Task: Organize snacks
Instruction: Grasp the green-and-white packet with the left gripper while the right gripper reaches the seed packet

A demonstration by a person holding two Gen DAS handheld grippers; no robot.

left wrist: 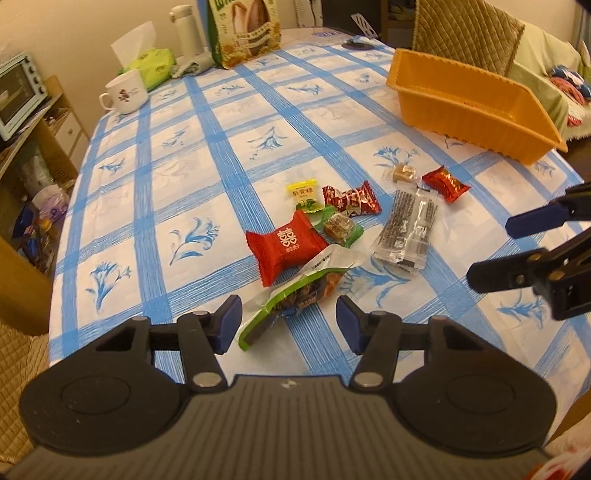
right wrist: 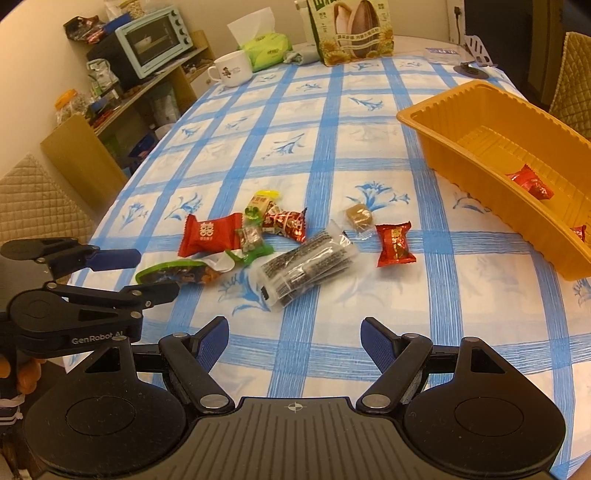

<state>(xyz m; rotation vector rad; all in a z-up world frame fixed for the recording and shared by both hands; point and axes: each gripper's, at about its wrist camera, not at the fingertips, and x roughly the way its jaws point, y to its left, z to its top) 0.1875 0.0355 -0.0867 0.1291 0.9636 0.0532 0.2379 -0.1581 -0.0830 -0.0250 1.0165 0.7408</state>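
Several wrapped snacks lie loose on the blue checked tablecloth (left wrist: pixel 207 155). A green-edged snack pack (left wrist: pixel 295 295) lies between the fingers of my open left gripper (left wrist: pixel 288 321), its near end level with the fingertips. A big red candy (left wrist: pixel 284 245), a clear pack of dark sticks (left wrist: pixel 406 229) and a small red candy (left wrist: pixel 445 182) lie beyond. My right gripper (right wrist: pixel 295 339) is open and empty, just short of the clear pack (right wrist: pixel 306 264). The orange tray (right wrist: pixel 443 140) at the right holds two red candies (right wrist: pixel 532 181).
A white mug (left wrist: pixel 125 92), a green tissue pack (left wrist: pixel 151 64), a thermos (left wrist: pixel 188 31) and a sunflower-seed bag (left wrist: pixel 245 29) stand at the table's far end. A shelf with a toaster oven (right wrist: pixel 155 38) is at the left. Quilted chairs (left wrist: pixel 465 31) flank the table.
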